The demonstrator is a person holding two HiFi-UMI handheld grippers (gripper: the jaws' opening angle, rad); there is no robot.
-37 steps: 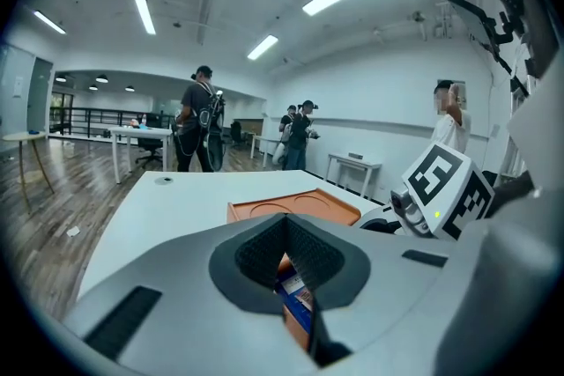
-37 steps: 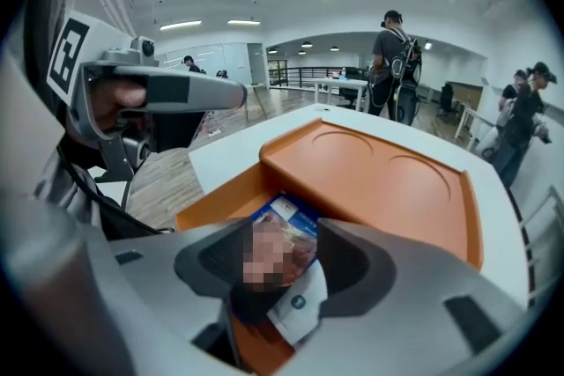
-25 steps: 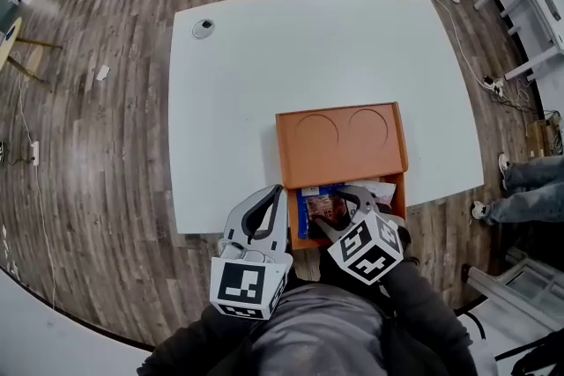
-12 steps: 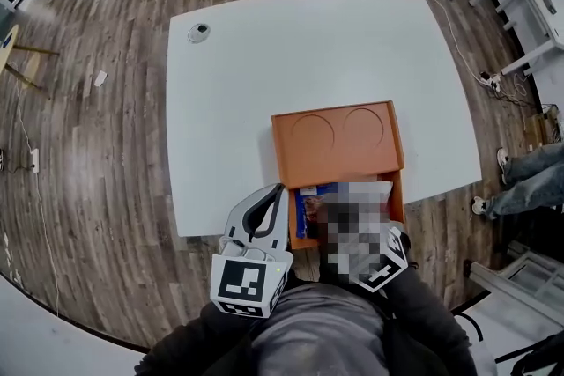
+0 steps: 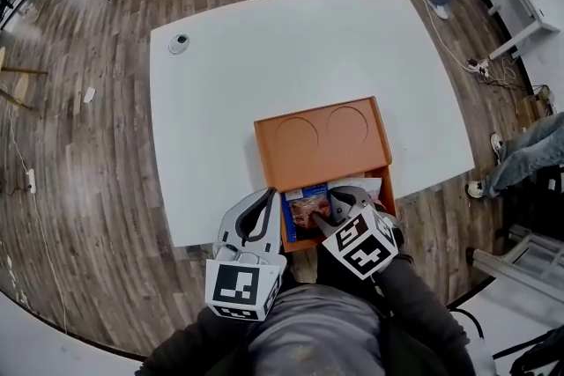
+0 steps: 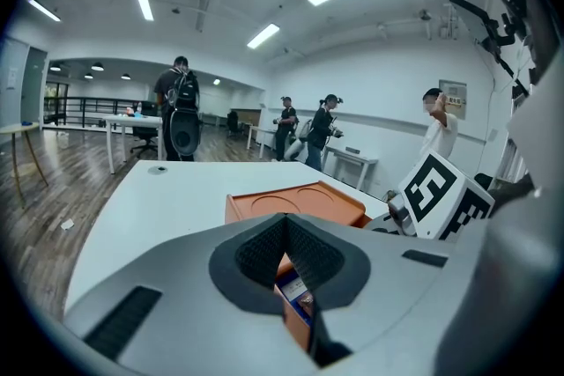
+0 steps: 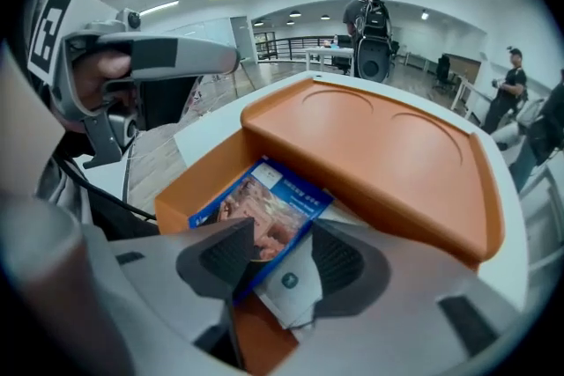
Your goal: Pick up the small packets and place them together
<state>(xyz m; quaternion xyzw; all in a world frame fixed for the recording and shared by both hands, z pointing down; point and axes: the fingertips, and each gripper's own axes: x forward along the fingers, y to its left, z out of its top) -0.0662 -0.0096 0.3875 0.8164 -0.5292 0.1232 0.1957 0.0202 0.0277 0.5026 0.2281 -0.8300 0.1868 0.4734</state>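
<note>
Right gripper (image 7: 284, 253) — jaws just opened wide — straddles the flat blue printed packet (image 7: 264, 209), which lies over a white packet (image 7: 286, 288) in the open orange box (image 7: 388, 150). Left gripper (image 6: 285, 229) — jaws together, empty.

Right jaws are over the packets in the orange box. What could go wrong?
The right gripper's jaws have just been opening and straddle the blue packet without pressing it. It overlaps the white packet, so closing may catch both or only a corner. The orange lid overhangs the packets; a lift could snag on it. The box seems to jut past the table's near edge; a push might tip it.
</note>
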